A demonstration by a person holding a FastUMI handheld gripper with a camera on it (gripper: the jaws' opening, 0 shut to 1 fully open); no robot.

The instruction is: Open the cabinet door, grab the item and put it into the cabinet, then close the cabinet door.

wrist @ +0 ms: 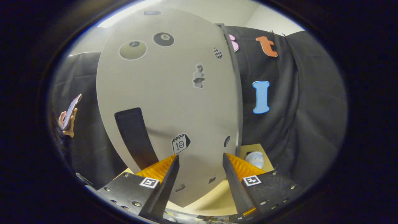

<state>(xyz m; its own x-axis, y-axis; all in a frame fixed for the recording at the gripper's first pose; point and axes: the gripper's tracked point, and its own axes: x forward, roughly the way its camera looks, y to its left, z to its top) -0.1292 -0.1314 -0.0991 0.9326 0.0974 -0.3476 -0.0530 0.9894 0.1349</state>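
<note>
Our gripper (pixel 200 161) stands wide open and holds nothing, just before the pale cabinet door (pixel 168 102), a stiff flat panel we judge best taken at its dark vertical handle (pixel 135 137). We see the item, a small soft-looking toy (pixel 255 159), on the counter (pixel 214 199) past the door's right edge, where free room lies.

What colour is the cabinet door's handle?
Black, on the pale grey cabinet door; the handle shows best in the gripper view.

Staged recording booth: black cloth wall (pixel 311 102) draped behind a sticker-covered grey cabinet (pixel 168 102) on a tan surface (pixel 214 199); plain ceiling at 12 o'clock.
</note>
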